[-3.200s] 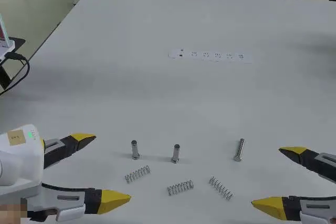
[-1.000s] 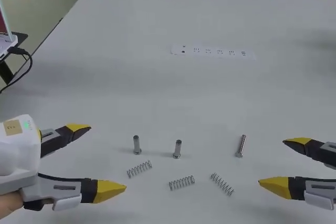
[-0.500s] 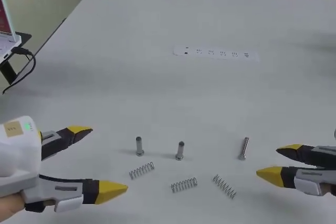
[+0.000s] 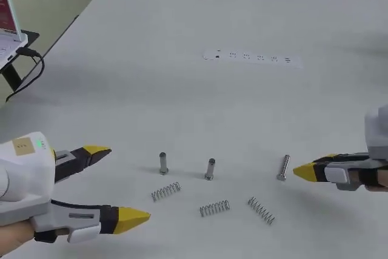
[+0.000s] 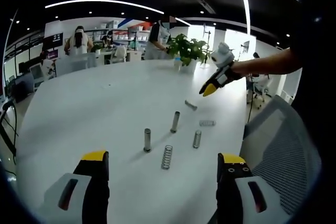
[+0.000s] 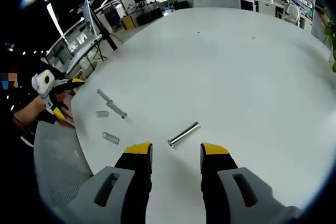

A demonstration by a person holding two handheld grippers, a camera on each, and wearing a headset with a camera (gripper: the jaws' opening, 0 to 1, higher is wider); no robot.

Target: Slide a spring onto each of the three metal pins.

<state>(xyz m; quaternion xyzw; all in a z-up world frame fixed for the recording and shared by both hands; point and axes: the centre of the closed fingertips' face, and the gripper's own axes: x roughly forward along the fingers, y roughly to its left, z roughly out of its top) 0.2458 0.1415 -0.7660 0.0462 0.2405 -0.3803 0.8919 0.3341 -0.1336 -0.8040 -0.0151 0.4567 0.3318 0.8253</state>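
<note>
**Pins and Springs Separate; Both Claws Released**

The left pin [image 4: 163,163], middle pin [image 4: 210,169] and right pin [image 4: 283,167] are stood upright in a row on the tabletop [image 4: 182,95]. The left spring [image 4: 165,191], middle spring [image 4: 214,208] and right spring [image 4: 261,210] are laid flat just nearer than the pins, one below each, apart from them. The right claw [image 4: 303,171] is held released, its jaws narrowly parted and gripping nothing, with its tips just right of the right pin. The left claw [image 4: 118,183] is held released, its jaws widely parted, to the left of the left pin. A power strip [image 4: 251,57] is laid farther back.
</note>
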